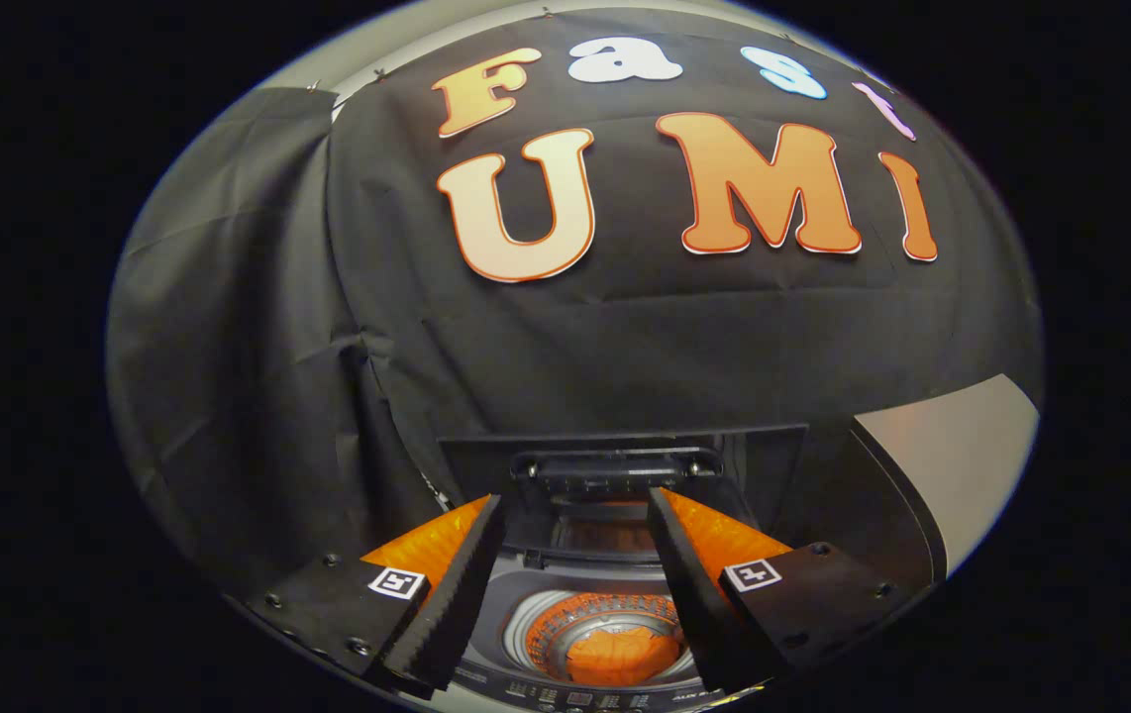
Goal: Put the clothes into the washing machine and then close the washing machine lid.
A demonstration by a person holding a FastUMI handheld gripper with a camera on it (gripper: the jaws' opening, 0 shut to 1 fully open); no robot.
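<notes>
Hand-held gripper [575,555] hangs above the washing machine [526,604], fingers spread apart with nothing between them. No contact with anything.

The washing machine is a top-loader, seen from above and in front, straight below and ahead of the fingers. Its round drum [615,629] shows in the gap between the two fingers, lower down. Orange clothes [623,656] lie bunched at the bottom of the drum, inside the machine. The drum wall around them looks orange too, likely a reflection; can't tell for sure.

Washing machine lid [615,475] is up, standing open behind the drum opening at the back of the machine, folded, dark panel. Its top edge sits just beyond the fingertips, between them. Gripper not touching it as far as can be seen.

Control panel [575,696] of the machine runs along its front edge, nearest to the gripper, with small buttons; too small to make out.

Black cloth wall [625,337] rises behind the machine and wraps round to its left side. A pale grey surface [952,456] shows to the right of the machine, past the right finger; can't tell what it is.
</notes>
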